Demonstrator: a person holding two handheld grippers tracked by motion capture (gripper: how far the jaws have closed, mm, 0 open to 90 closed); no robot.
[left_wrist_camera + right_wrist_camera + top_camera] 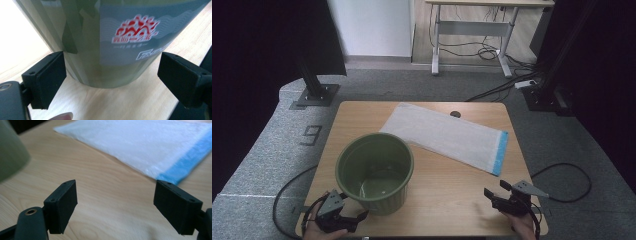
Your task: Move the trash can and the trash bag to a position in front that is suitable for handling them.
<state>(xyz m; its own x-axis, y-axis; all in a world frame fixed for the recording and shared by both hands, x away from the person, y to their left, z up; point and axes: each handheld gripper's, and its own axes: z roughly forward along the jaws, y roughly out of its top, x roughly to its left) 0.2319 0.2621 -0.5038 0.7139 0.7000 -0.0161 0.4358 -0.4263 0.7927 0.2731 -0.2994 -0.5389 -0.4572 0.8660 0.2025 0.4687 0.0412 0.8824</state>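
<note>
Both grippers, left [343,216] and right [503,197], gape apart, holding nothing; at 11 o'clock, the ribbed olive-green plastic bin [375,171] could tip if nudged low.

A: How's the light?
B: Table [447,185] evenly lit; dark edges at 9 and 3 o'clock.
A: Focus?
B: Bin [105,40] blurred up close; glare at 10 o'clock.
</note>
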